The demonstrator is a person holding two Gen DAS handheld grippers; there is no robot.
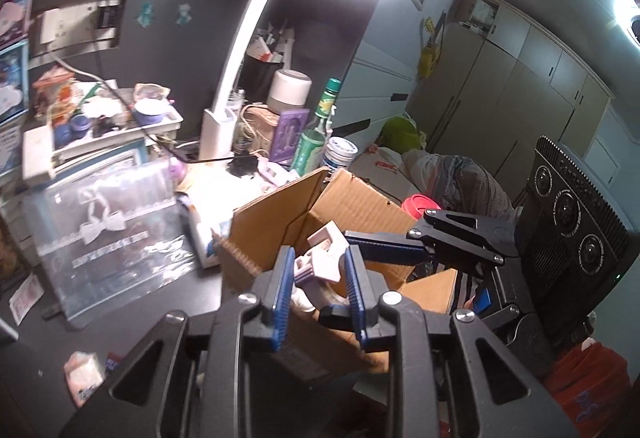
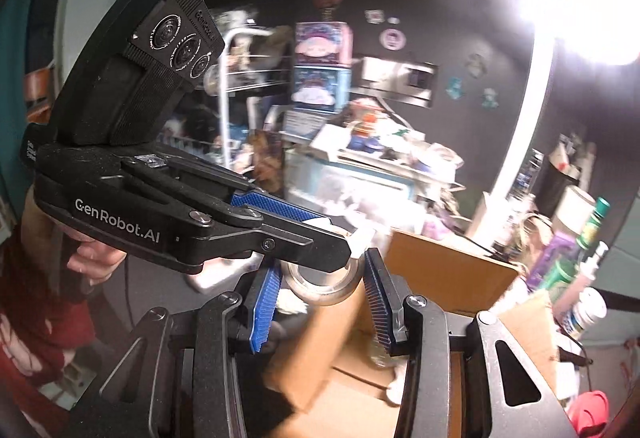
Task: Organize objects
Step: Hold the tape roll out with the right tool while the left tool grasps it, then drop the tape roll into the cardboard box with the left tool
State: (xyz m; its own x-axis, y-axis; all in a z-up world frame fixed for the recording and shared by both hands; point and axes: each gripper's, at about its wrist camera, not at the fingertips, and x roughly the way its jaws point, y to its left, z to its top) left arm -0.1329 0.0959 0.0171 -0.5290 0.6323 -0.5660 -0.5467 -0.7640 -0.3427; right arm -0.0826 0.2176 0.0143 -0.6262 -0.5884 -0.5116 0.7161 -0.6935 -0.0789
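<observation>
An open cardboard box (image 1: pixel 340 205) stands on the dark desk. My left gripper (image 1: pixel 318 266) hovers over it, its blue pads closed on a pale pink plastic piece (image 1: pixel 320 266) with a ribbed purple part. In the right wrist view the left gripper (image 2: pixel 340 234) comes in from the left, holding the white-pink piece above a clear tape roll (image 2: pixel 320 284). My right gripper (image 2: pixel 320 298) is open, its pads on either side of the tape roll, above the box (image 2: pixel 440 270). In the left view the right gripper (image 1: pixel 384 238) reaches in from the right.
A clear gift box with a white bow (image 1: pixel 108 226) lies left of the carton. A white lamp (image 1: pixel 224 105), green bottle (image 1: pixel 314 133), white jar (image 1: pixel 338 153), purple case (image 1: pixel 290 133) and a cluttered tray (image 1: pixel 100 117) stand behind. A red lid (image 1: pixel 420 203) lies to the right.
</observation>
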